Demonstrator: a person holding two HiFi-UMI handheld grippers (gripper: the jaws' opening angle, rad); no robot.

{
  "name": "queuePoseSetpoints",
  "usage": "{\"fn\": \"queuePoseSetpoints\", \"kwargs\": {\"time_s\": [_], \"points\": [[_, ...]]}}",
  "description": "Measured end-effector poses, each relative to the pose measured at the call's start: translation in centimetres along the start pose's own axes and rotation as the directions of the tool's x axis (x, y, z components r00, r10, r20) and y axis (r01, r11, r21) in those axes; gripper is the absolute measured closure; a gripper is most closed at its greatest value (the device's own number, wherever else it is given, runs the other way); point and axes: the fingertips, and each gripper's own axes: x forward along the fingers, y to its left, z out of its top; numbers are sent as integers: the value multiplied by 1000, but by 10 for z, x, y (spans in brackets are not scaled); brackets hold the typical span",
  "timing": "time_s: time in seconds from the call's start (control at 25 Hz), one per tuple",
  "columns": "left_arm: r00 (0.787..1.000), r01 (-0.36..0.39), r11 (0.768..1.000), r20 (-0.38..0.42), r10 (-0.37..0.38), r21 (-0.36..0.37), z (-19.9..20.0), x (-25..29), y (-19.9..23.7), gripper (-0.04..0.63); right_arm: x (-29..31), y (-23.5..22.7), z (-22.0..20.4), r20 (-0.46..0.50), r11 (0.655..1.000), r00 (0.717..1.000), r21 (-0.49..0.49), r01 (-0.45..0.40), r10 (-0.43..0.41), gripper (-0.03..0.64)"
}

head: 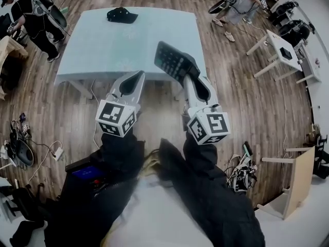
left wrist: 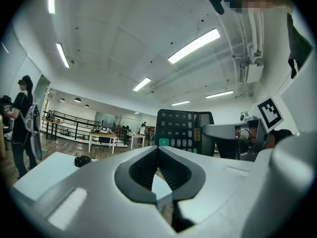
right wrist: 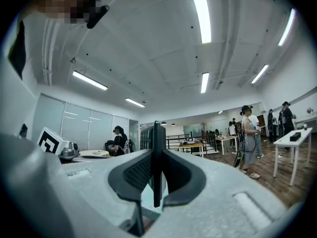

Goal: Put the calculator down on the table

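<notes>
Calculator clamped in the right tongs, not yet lying on the table.

Head view: the right tongs (head: 189,75) gripped the black calculator (head: 175,59), key side up, at 12 o'clock, overlapping the near right edge of the pale table (head: 97,50). The left tongs (head: 140,75), at 9 o'clock of the calculator, were clenched on nothing, and a black cap (head: 122,15) lay at the table's far end, at 11 o'clock. Left gripper view: only here did the key face read clearly, with digits, "00" and a green "+" key, at 1 o'clock beyond the closed tips. Right gripper view: only here did the calculator show edge-on, pinched between both pads.
</notes>
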Motion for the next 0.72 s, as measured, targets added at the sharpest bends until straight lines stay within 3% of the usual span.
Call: {"fn": "queuePoseSetpoints", "kwargs": {"time_s": [0.24, 0.72], "points": [[1000, -12, 1000, -21, 12, -21, -13, -42, 31, 598, 7, 41, -15, -12, 1000, 1000, 16, 6, -6, 569], [998, 0, 999, -59, -3, -40, -29, -50, 40, 598, 12, 52, -36, -52, 999, 999, 38, 8, -6, 569]]}}
